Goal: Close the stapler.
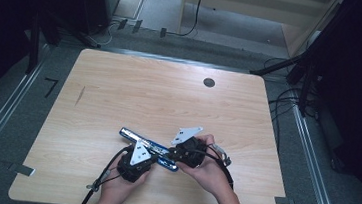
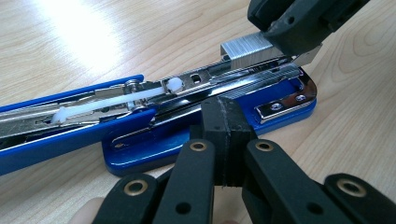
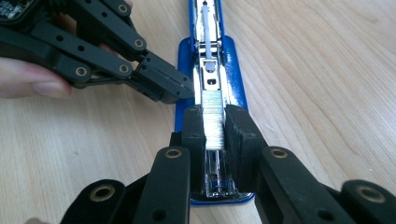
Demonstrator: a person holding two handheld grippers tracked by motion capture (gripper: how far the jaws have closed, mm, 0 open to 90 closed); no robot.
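**Blue stapler lies open, staple strip poised over its channel**

Blue plastic and chromed steel make up the long stapler (image 1: 148, 149), which lies swung open on the pale wooden counter (image 1: 119, 91), close to the near edge and a little right of its middle. Judging by that, the opening step is finished: the top arm is folded back flat, the white plastic pusher rod (image 2: 109, 102) is exposed, and the metal magazine channel (image 3: 211, 79) stands bare.

The right hand-held gripper (image 3: 215, 123) has its jaws narrowed onto a silver strip of staples (image 3: 214, 119), holding it lengthwise just above the channel at the stapler's front end. From the left gripper view the strip (image 2: 247, 49) appears raised slightly over the rails, so I judge it not yet seated. What is left: lowering the strip into the channel, letting go, and closing the arm.

The left hand-held gripper (image 2: 227, 140) has its jaws drawn together, pads meeting with nothing between them, tips resting against the side of the blue base to steady it.

From above, both hand-held grippers and the hands cover the stapler's middle, so the strip cannot be made out there. Whether the strip's underside touches the rails is hard to tell, and the far end of the folded-back arm is cut off in both gripper views.
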